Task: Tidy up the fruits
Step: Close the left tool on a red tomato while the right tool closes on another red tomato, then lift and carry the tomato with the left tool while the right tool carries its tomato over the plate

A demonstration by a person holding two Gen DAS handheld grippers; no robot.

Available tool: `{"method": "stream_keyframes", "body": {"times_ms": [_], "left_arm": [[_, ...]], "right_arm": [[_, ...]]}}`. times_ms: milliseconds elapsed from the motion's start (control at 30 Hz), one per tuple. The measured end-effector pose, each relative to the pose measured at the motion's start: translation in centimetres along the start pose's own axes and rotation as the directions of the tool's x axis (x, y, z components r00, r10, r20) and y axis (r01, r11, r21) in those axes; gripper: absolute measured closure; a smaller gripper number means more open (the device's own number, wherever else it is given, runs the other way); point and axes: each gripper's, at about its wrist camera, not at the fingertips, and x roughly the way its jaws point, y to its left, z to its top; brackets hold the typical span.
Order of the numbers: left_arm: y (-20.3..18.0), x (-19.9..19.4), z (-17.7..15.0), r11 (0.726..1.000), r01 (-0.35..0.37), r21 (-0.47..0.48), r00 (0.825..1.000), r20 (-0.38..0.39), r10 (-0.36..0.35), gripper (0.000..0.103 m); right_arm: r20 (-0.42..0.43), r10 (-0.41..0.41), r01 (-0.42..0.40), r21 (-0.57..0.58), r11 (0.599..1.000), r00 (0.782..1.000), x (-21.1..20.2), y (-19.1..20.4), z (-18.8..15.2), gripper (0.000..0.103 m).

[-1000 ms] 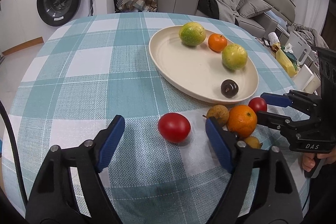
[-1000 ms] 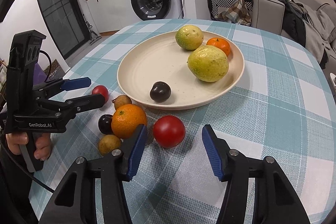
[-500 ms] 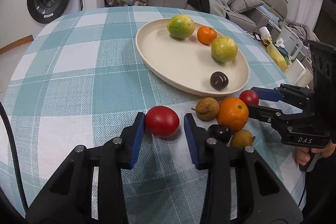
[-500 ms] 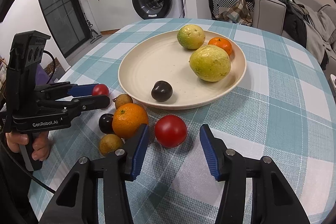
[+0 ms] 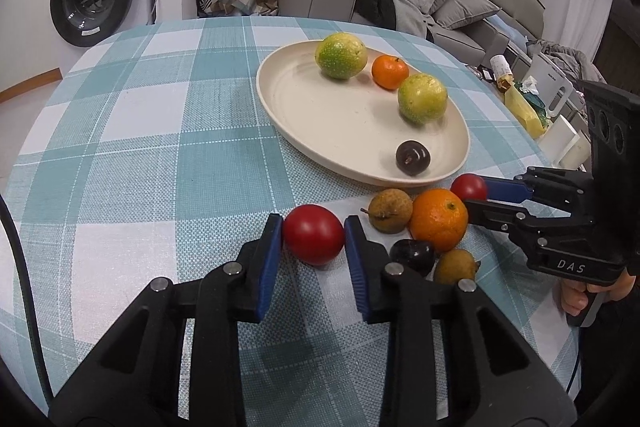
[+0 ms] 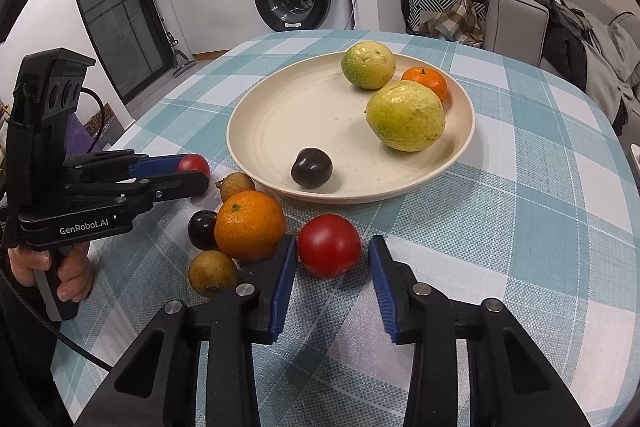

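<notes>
- My left gripper point(image 5: 313, 241), jaws just closed in, pinches the red tomato point(image 5: 314, 233) beside the cream plate point(image 5: 280, 99).
- My right gripper point(image 6: 333, 257), jaws just narrowing, flanks a tomato without clamping it.

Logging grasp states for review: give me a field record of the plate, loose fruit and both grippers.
plate: cream; holds far green fruit, near green fruit, mandarin, plum
loose: tomato and orange, on the cloth beside the plate
left gripper: jaws have just closed further; pads press the tomato
right gripper: jaws have just been closing; tomato between them, gap at one pad
task: tomato not yet on plate
</notes>
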Motion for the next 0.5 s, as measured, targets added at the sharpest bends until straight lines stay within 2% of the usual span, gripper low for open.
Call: {"method": "stream_keyframes", "body": {"times_ms": [333, 500], "left_arm": [[0.1, -0.4, 0.1, 1.000, 0.004, -0.004, 1.000, 0.019, -0.004, 0.075], [0.0, -1.2, 0.2, 1.000, 0.005, 0.003, 0.998, 0.064, -0.005, 0.075]], "right_arm": [[0.027, -0.008, 0.008, -0.002, 1.000, 1.000, -0.5, -0.1, 0.1, 0.071], [0.096, -0.014, 0.014, 0.008, 1.000, 0.995, -1.7, -0.2, 0.3, 0.071]]}}
